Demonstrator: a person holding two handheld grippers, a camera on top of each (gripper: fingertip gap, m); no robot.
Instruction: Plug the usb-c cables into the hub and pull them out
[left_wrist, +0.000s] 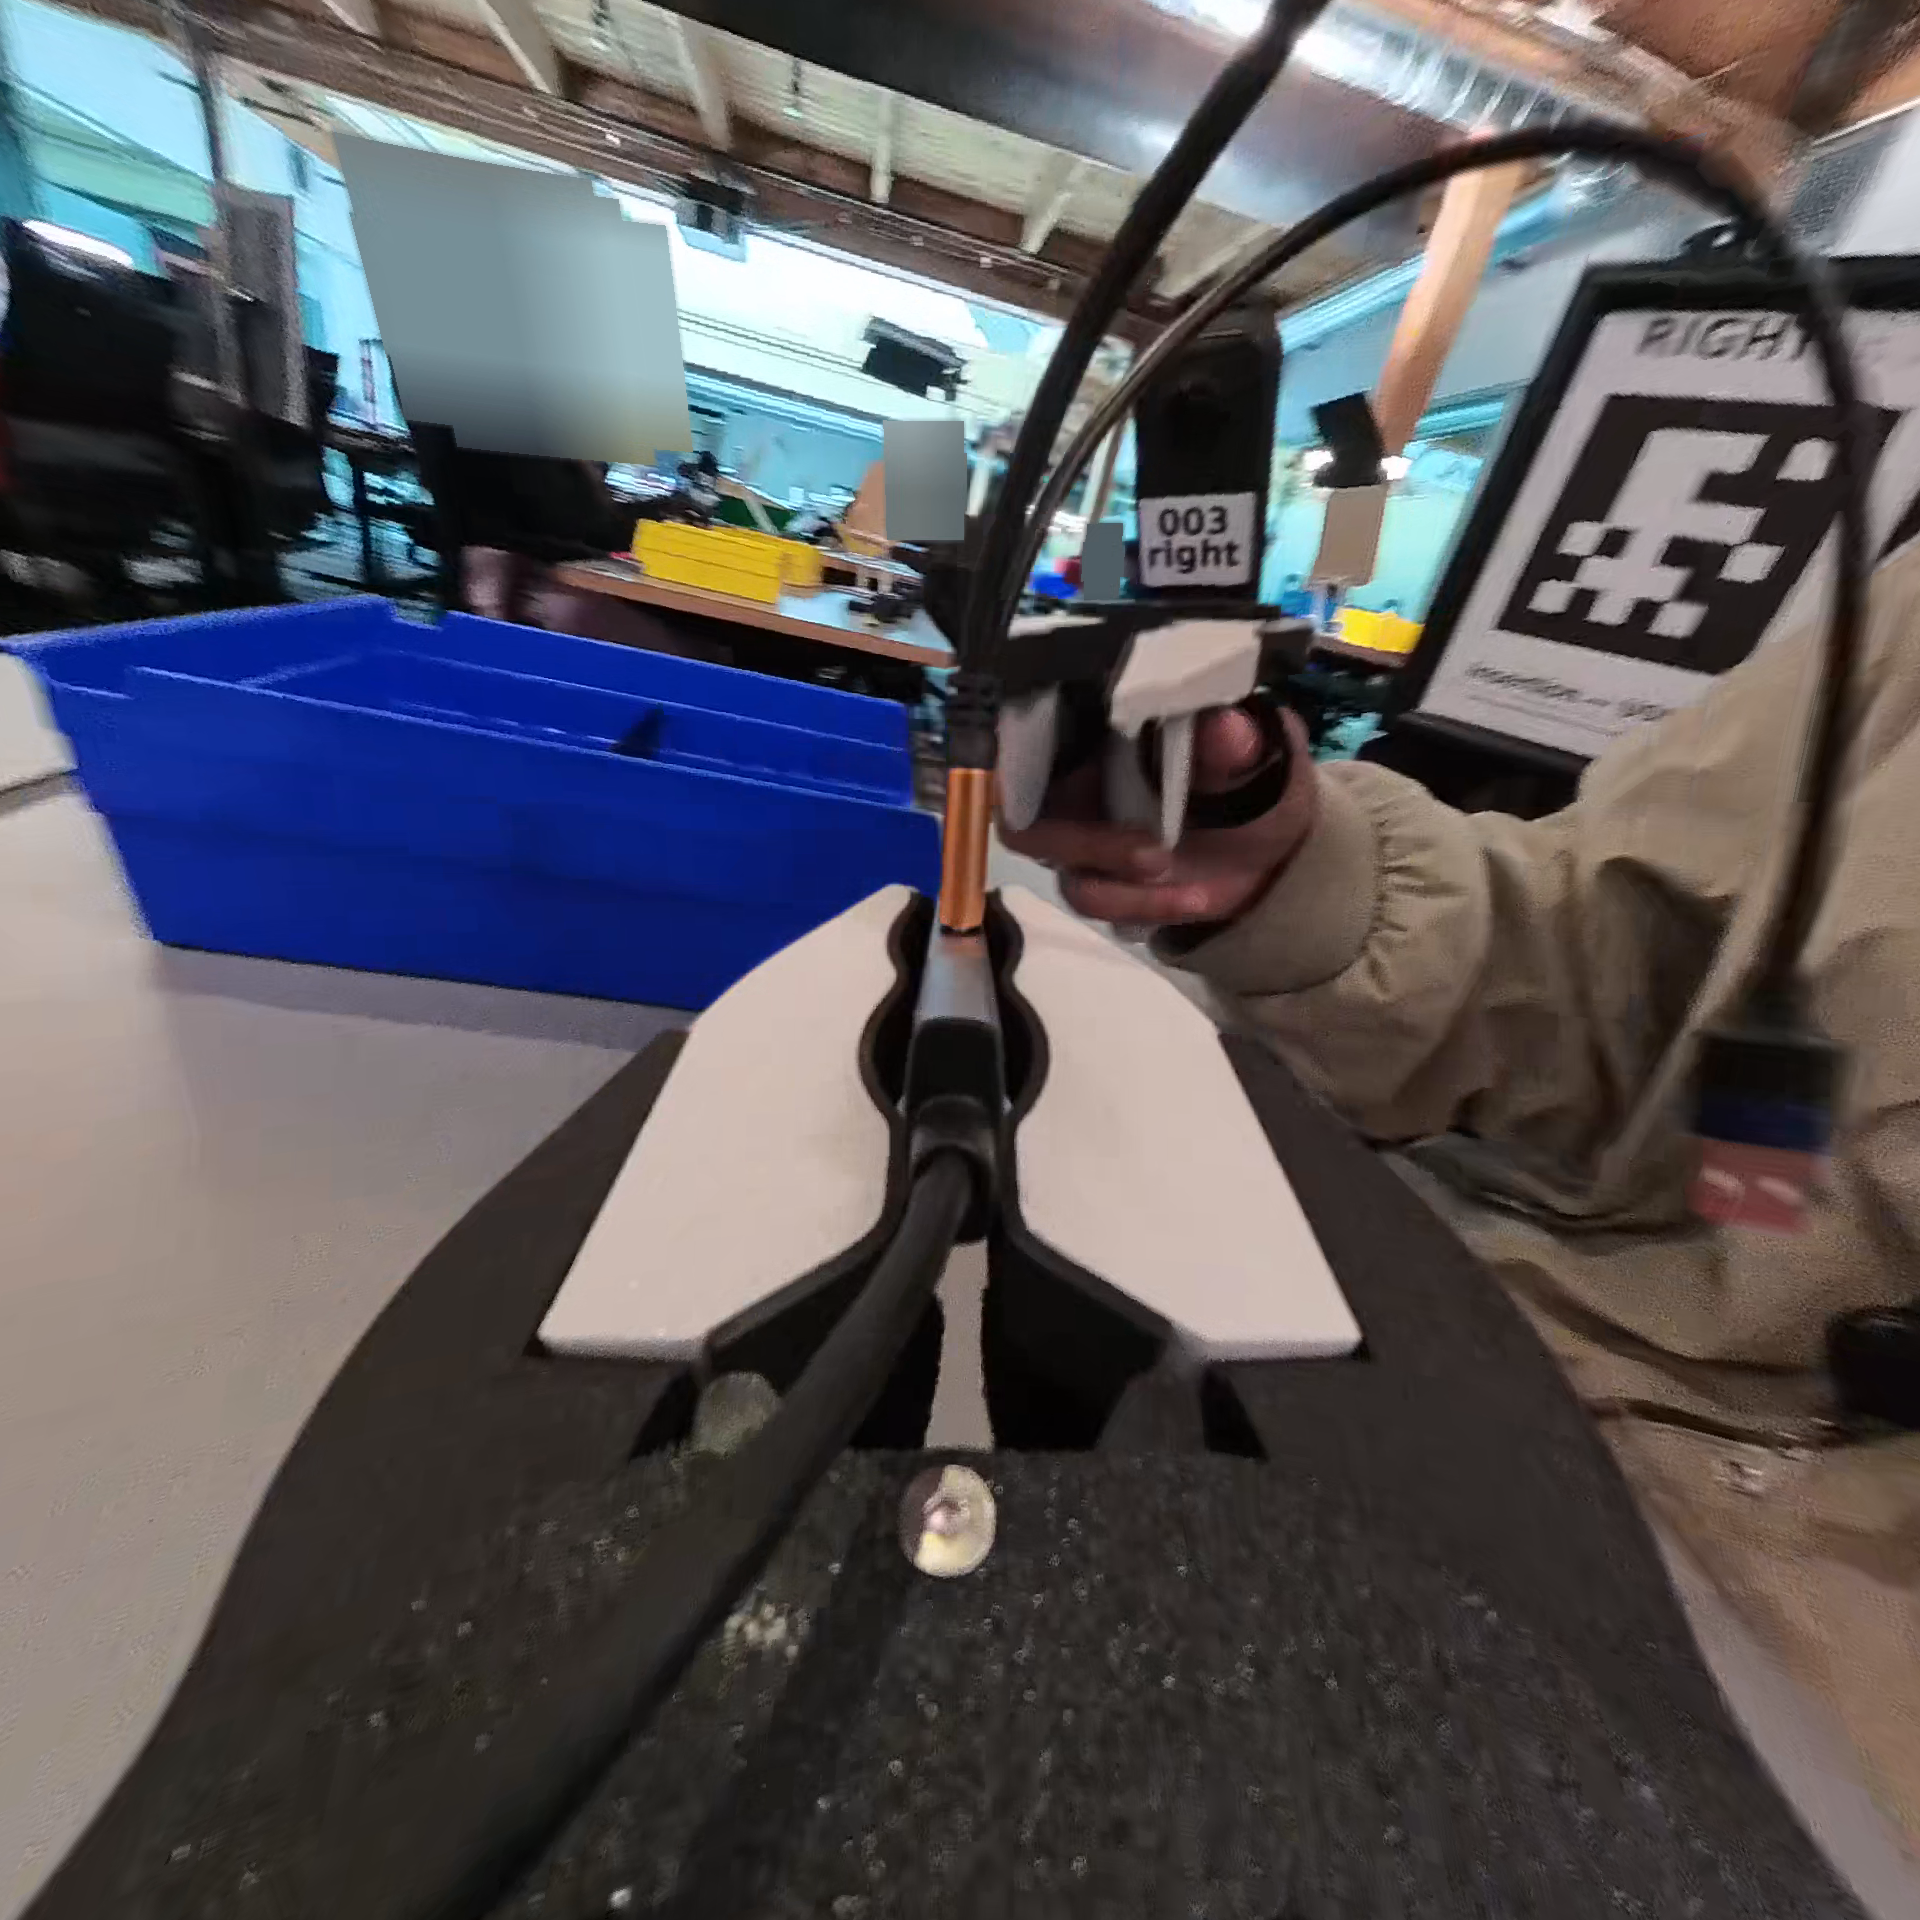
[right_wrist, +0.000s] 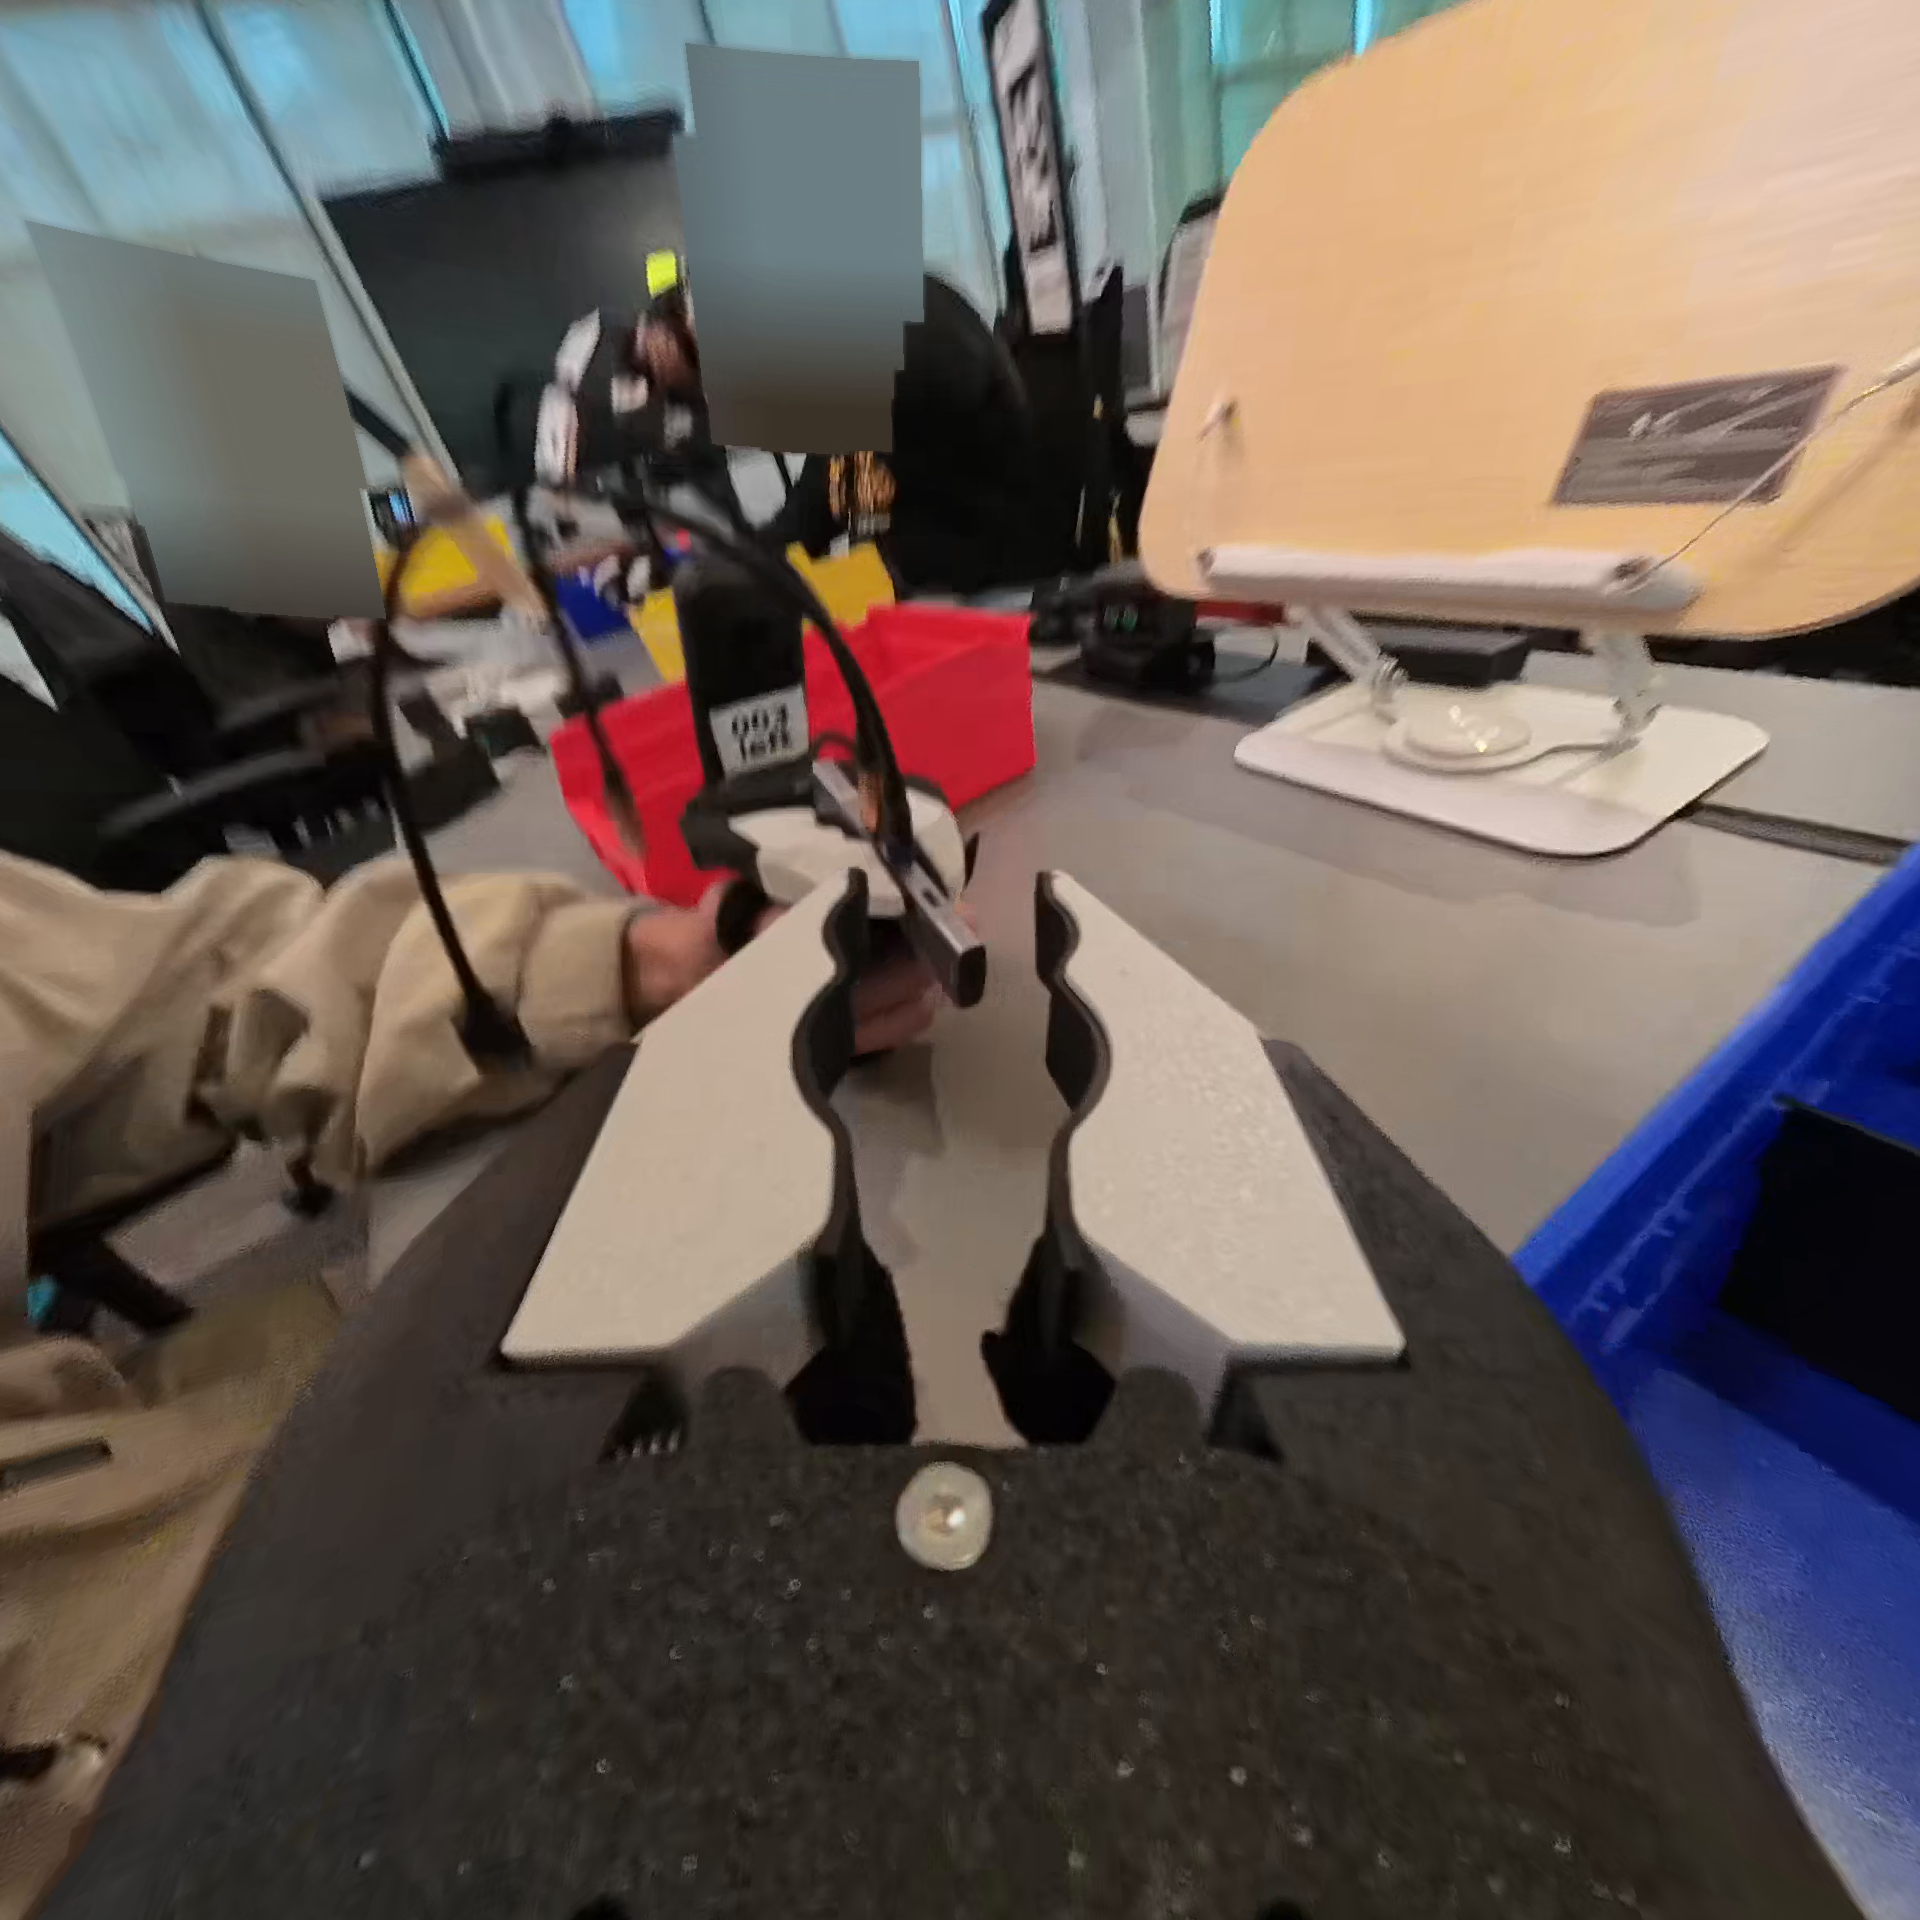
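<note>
In the left wrist view my left gripper is shut on a slim dark hub. The hub's own black cable runs back toward the camera. A copper-coloured usb-c plug sits in the hub's far end, and black cables arch up from it. My right gripper is open just right of that plug, with one fingertip beside it. In the right wrist view my right gripper is open and empty. The hub points toward it from the left gripper.
A blue bin stands on the grey table to the left, and shows at the right in the right wrist view. A red bin, a white stand and a tan board are behind. A loose plug dangles by a sleeve. There is about 7 cm between the tips of the two grippers.
</note>
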